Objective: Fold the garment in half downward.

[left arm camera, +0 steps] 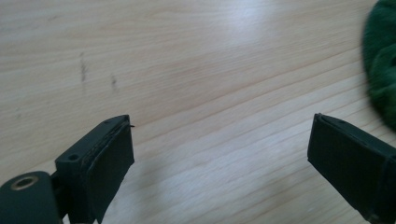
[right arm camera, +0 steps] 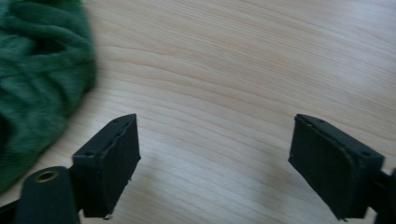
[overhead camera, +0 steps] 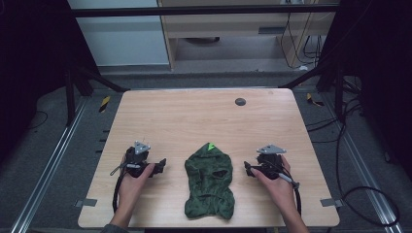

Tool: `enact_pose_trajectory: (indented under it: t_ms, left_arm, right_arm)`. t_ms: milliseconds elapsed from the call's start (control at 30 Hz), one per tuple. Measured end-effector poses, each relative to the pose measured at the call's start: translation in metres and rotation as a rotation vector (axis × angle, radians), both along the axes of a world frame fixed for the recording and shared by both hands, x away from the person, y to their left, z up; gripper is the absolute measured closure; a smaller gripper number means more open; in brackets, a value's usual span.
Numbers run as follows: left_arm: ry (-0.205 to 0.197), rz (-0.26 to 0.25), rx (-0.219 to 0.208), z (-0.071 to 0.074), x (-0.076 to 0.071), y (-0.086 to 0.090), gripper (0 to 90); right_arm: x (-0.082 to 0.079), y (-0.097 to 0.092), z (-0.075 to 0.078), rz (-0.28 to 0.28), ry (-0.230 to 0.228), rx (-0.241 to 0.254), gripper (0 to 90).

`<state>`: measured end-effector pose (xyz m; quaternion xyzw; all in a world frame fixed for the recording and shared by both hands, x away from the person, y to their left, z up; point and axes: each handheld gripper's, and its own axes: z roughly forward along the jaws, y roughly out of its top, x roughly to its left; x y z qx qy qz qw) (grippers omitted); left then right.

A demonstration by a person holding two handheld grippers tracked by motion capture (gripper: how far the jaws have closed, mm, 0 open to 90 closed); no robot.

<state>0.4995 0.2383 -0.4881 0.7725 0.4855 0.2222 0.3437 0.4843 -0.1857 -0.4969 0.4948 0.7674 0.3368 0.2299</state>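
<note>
A crumpled dark green cloth [overhead camera: 209, 182], with what looks like a small bright green tag [overhead camera: 211, 146] at its far end, lies on the near middle of the wooden desk [overhead camera: 194, 116]. The left gripper [overhead camera: 162, 165] rests on the desk just left of it and the right gripper [overhead camera: 248, 169] just right, each apart from the cloth. Both have their fingers [left arm camera: 105, 163] spread wide over bare wood, holding nothing.
</note>
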Motion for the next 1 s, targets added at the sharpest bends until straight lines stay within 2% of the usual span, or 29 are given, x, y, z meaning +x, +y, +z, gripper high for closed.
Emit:
enact_pose_trajectory:
  t_ms: [67, 100, 133, 200, 367, 533, 633, 733, 1000]
  left_arm:
    - [0.009, -0.015, -0.008, 0.002, 0.002, -0.006, 8.9]
    - [0.012, -0.038, -0.027, 0.005, 0.005, -0.012, 9.9]
    - [0.016, -0.056, -0.023, 0.008, 0.007, -0.016, 10.7]
    - [0.015, -0.077, -0.015, 0.011, 0.01, -0.024, 14.0]
    - [0.041, -0.155, -0.031, 0.019, 0.02, -0.046, 22.9]
    - [0.046, -0.221, -0.009, 0.026, 0.027, -0.064, 35.9]
    - [0.053, -0.256, 0.023, 0.028, 0.031, -0.072, 42.0]
    - [0.061, -0.279, 0.052, 0.026, 0.035, -0.079, 44.8]
    - [0.079, -0.3, 0.072, 0.02, 0.038, -0.085, 46.0]
  right_arm:
    - [0.0, 0.003, 0.001, 0.011, 0.002, -0.006, 21.5]
    - [-0.001, 0.009, 0.005, 0.048, 0.011, -0.02, 28.0]
    - [0.0, 0.011, 0.007, 0.064, 0.014, -0.02, 30.5]
    - [0.002, 0.013, 0.009, 0.094, 0.028, -0.003, 36.0]
    - [0.009, 0.018, 0.015, 0.162, 0.033, 0.031, 51.3]
    - [0.017, 0.025, 0.02, 0.217, 0.046, 0.067, 66.0]
    - [0.023, 0.034, 0.023, 0.251, 0.043, 0.062, 73.5]
    - [0.029, 0.044, 0.024, 0.277, 0.046, 0.048, 77.4]
    - [0.046, 0.059, 0.023, 0.304, 0.064, 0.051, 80.5]
